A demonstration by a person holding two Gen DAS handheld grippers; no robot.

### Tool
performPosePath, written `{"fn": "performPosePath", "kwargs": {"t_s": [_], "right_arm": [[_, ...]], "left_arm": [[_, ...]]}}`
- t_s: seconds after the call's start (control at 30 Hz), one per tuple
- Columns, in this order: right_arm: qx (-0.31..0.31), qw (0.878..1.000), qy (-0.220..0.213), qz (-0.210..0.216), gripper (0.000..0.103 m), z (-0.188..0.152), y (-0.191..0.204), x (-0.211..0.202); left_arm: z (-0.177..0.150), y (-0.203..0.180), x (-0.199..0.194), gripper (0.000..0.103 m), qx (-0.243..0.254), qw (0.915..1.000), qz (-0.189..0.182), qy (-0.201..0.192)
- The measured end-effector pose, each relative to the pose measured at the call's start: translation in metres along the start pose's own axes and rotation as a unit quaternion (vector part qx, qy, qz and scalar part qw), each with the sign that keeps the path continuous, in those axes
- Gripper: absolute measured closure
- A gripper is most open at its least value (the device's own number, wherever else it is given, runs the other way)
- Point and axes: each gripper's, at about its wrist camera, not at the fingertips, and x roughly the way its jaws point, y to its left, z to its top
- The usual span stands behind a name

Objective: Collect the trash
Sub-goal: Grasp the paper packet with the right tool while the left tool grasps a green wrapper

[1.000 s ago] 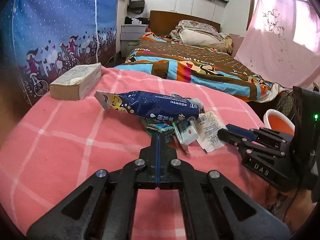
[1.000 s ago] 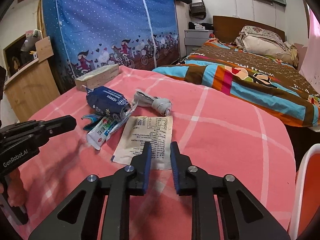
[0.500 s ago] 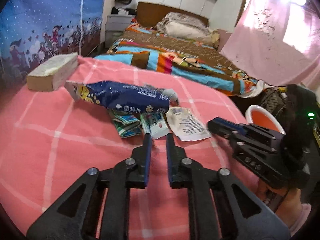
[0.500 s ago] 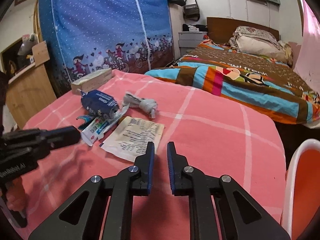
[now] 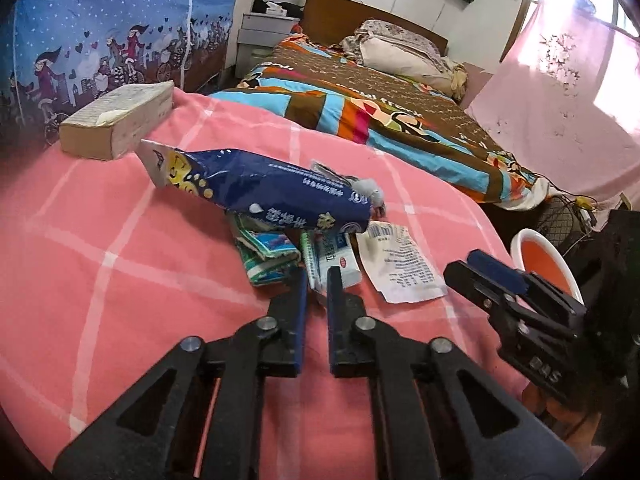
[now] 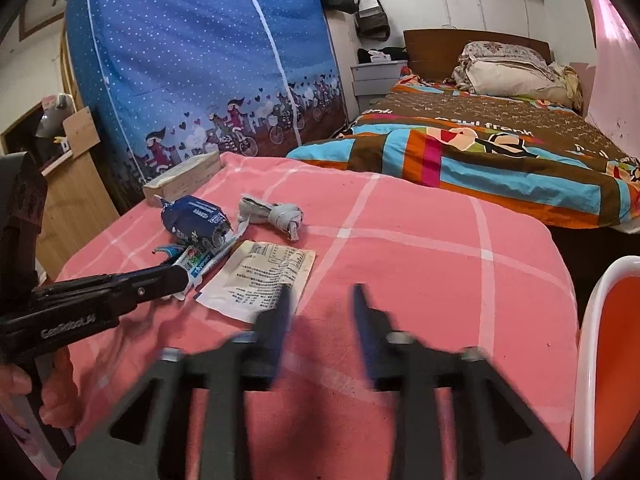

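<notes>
R tool (image 6: pixel 318 300) has spread wide since 0.5 s ago; L tool (image 5: pixel 317 280) slightly open, empty. Paper leaflet (image 6: pixel 262 280) flat on table (image 6: pixel 420 264), light, floppy: pinch near edge.

A pink checked worktop (image 5: pixel 120 248) carries a tissue box (image 5: pixel 116 120) at its far left corner. Near the middle lie a blue snack bag (image 5: pixel 264 196), green wrapper (image 5: pixel 264 252), white tube (image 5: pixel 332 256), printed paper (image 5: pixel 400 264) and knotted grey cloth (image 6: pixel 276 216).
</notes>
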Motion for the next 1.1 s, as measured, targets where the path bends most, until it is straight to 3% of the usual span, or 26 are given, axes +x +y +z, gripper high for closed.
{"fn": "performPosePath", "kwargs": {"t_s": [0.27, 0.43, 0.77, 0.93, 1.0, 1.07, 1.1], "right_arm": [[-0.010, 1.000, 0.009, 0.019, 0.057, 0.006, 0.018, 0.014], [-0.033, 0.999, 0.025, 0.018, 0.036, 0.009, 0.035, 0.029], [-0.077, 0.995, 0.057, -0.016, 0.034, 0.007, 0.049, 0.045], [-0.096, 0.994, 0.057, -0.016, 0.050, 0.004, 0.055, 0.045], [-0.103, 0.993, 0.056, -0.012, 0.063, 0.002, 0.057, 0.044], [-0.110, 0.992, 0.053, -0.011, 0.069, 0.000, 0.060, 0.042], [-0.112, 0.992, 0.051, -0.011, 0.079, -0.001, 0.061, 0.041]], "left_arm": [[-0.005, 0.008, -0.018, 0.098, 0.022, 0.9993, 0.021, -0.022], [-0.010, 0.026, -0.023, 0.098, 0.015, 0.9995, 0.021, -0.017], [-0.013, 0.028, -0.020, 0.098, 0.007, 0.9999, 0.006, -0.011], [-0.014, 0.028, -0.021, 0.098, 0.007, 0.9999, 0.008, -0.009], [-0.015, 0.028, -0.021, 0.098, 0.008, 0.9999, 0.008, -0.009], [-0.016, 0.026, -0.022, 0.098, 0.011, 0.9999, 0.007, -0.010], [-0.016, 0.026, -0.022, 0.098, 0.012, 0.9998, 0.007, -0.011]]}}
